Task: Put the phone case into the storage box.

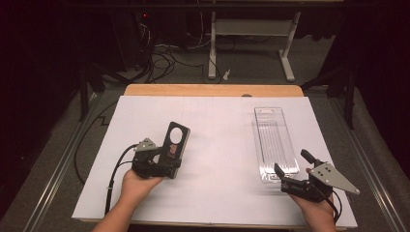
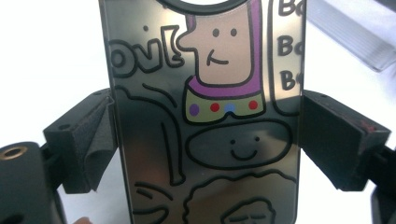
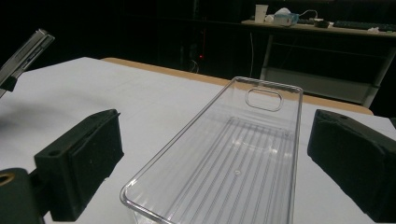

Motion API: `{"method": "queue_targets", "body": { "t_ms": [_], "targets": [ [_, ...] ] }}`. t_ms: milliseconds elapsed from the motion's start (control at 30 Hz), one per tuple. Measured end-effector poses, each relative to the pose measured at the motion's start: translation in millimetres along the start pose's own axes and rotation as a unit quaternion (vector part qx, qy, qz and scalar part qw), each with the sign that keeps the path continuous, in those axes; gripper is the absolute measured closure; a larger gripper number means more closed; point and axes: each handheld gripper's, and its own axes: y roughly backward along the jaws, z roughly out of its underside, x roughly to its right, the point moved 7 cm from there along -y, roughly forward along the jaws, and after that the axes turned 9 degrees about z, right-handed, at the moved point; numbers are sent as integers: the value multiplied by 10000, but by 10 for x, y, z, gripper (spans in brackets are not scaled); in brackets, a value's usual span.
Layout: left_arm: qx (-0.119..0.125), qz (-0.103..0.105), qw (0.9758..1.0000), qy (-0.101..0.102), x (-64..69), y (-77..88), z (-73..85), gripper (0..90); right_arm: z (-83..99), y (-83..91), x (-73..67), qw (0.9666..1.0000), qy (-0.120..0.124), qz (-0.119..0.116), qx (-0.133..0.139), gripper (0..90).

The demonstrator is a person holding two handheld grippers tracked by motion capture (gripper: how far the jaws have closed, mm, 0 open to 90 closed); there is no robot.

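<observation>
The clear tray (image 1: 275, 142) lies on the table (image 1: 212, 125), toward its right. The phone case (image 1: 172, 144) stands tilted well to the tray's left, in the left claw (image 1: 162, 162). The right claw (image 1: 290, 169) sits at the tray's near end.

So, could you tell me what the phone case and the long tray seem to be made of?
The phone case looks like glossy hard plastic: its dark back shines like a mirror under printed cartoons. The tray seems to be clear rigid plastic: the table shows through it, and the floor has moulded ribs.
</observation>
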Motion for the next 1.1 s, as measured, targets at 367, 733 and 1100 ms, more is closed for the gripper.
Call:
{"method": "queue_targets", "body": {
  "t_ms": [367, 733, 1100],
  "targets": [
    [296, 162, 9990, -305, 84, 14, -48, 124, 7, -1, -20, 10000, 11, -15, -6, 38],
    [601, 235, 9962, -591, 148, 88, -123, 124, 13, -1, -20, 10000, 0, -19, -14, 38],
    [1014, 594, 9900, -776, 299, 129, -204, 124, 0, 9, -51, 10000, 17, -22, 8, 38]
  ]
}}
